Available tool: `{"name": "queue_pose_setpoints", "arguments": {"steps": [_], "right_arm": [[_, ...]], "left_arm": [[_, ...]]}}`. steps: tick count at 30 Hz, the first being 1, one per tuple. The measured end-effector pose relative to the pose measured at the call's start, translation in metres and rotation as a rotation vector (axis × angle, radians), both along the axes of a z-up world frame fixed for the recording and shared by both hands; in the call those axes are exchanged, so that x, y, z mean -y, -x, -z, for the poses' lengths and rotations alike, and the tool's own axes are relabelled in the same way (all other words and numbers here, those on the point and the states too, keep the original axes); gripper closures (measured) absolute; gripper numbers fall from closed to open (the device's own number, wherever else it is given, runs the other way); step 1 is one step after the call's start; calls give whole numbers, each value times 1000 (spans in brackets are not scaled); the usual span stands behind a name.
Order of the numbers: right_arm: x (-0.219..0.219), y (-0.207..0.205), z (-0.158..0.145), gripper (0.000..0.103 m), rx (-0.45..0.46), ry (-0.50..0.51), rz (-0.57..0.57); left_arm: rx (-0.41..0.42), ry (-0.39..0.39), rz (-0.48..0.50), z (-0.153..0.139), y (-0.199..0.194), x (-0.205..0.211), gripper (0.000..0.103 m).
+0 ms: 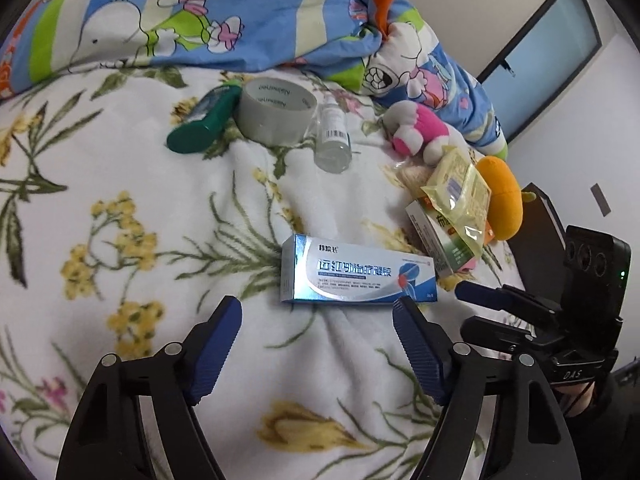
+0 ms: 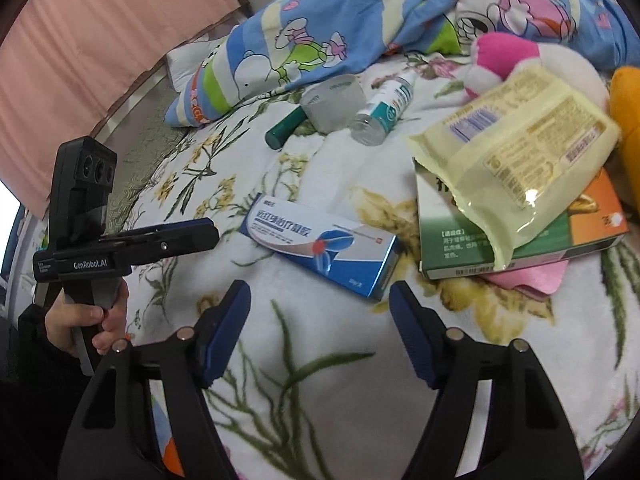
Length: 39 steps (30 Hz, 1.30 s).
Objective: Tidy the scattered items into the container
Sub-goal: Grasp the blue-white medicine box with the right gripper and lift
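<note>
A blue and silver medicine box [image 1: 356, 274] lies on the floral blanket just ahead of my open left gripper [image 1: 318, 312]; it also shows in the right wrist view [image 2: 320, 250]. My right gripper [image 2: 320, 296] is open and empty, just short of that box. A green and orange box [image 2: 520, 236] lies under a pale yellow pouch [image 2: 516, 160] and over a pink item [image 2: 528, 278]. Farther back lie a grey tape roll [image 1: 276, 110], a green tube [image 1: 200, 130] and a clear bottle [image 1: 332, 140]. No container is in view.
A crumpled cartoon quilt [image 1: 208, 16] lies across the back of the bed. A pink and white plush toy [image 1: 420, 128] and an orange plush [image 1: 504, 200] sit at the right. The bed's edge and a dark box [image 1: 536, 224] are at the right. A pink curtain [image 2: 88, 48] hangs at the left.
</note>
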State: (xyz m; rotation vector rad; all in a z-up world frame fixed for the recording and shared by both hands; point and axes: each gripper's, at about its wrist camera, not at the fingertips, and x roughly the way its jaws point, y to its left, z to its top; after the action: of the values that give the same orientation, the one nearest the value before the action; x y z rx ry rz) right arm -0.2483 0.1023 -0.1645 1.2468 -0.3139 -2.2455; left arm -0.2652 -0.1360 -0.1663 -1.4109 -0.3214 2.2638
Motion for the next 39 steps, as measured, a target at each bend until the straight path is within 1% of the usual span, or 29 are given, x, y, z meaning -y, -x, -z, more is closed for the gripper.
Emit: {"name": "queue_pose_setpoints", "arguments": {"steps": [1, 3, 7, 10, 12, 17, 20, 22, 25, 27, 30, 34, 39], "right_arm": [[-1, 2, 3, 31, 4, 5, 7], [-3, 7, 8, 31, 13, 14, 22], [-6, 16, 16, 31, 37, 61, 33], [-4, 20, 20, 33, 47, 71, 40], [-3, 22, 23, 34, 55, 79, 57], [-1, 29, 33, 34, 78, 98, 89], [-2, 33, 37, 34, 95, 121, 106], [0, 34, 39, 34, 96, 116, 110], [2, 33, 38, 39, 91, 94, 121], [1, 33, 38, 48, 92, 76, 133], [-3, 31, 36, 51, 96, 69, 145], [-4, 25, 25, 51, 72, 59, 149], [-6, 17, 0, 51, 27, 67, 148]], "left_arm": [[7, 0, 1, 3, 3, -1, 26], [17, -4, -3, 7, 8, -1, 32], [44, -24, -6, 17, 20, -4, 38], [60, -35, -10, 22, 24, -6, 41], [75, -39, -14, 27, 28, -8, 47], [93, -65, -21, 33, 30, -7, 48], [100, -68, -23, 35, 32, -8, 48], [101, -69, -22, 35, 33, -10, 48], [96, -61, -21, 35, 31, -14, 48], [90, -56, -24, 33, 30, -15, 48], [82, -48, -20, 30, 26, -17, 48], [54, -37, -12, 17, 19, -20, 48], [11, -40, -12, -11, 11, -21, 48]]}}
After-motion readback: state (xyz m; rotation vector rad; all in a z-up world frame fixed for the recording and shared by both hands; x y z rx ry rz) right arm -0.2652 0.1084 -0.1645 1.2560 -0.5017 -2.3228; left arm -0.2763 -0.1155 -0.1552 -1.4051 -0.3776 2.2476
